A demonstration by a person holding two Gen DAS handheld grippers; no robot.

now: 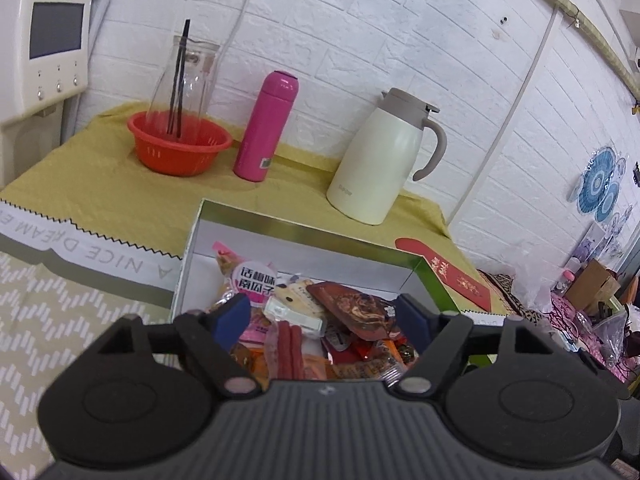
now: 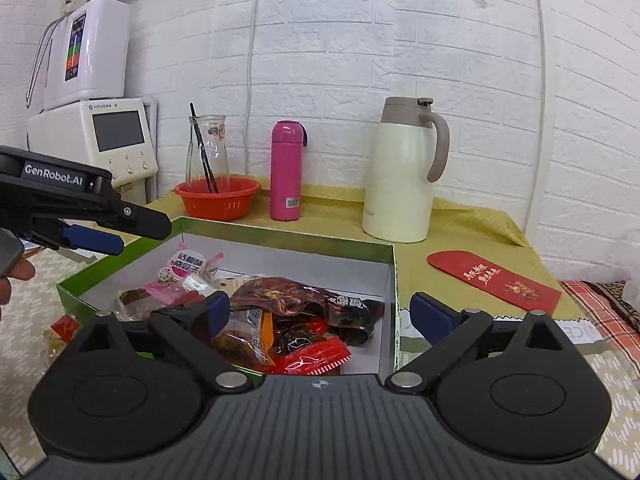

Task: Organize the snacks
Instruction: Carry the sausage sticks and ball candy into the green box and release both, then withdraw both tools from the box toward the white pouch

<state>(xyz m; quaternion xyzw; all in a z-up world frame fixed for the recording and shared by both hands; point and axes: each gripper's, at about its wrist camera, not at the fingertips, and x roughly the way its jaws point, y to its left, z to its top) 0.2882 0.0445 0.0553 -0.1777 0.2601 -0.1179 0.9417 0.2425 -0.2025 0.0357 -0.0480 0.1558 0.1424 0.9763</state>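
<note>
Both grippers are hanging over the green box (image 2: 280, 236), jaws spread wide, nothing between them. Left gripper (image 1: 324, 312) is sitting above the left side of the snack packets (image 1: 304, 320); right gripper (image 2: 320, 312) is straddling the box's right wall. Snacks are lying piled inside the box, in its near half. Cream jug (image 2: 404, 172) and pink flask (image 2: 285, 172) are standing beyond, against the far wall.

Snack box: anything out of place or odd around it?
Mostly tidy. The snack packets lie heaped unsorted in the green-rimmed cardboard box. One red-and-yellow packet sits outside the box, beside its left wall on the patterned cloth. The red envelope lies loose to the right. Nothing spilled or damaged.
</note>
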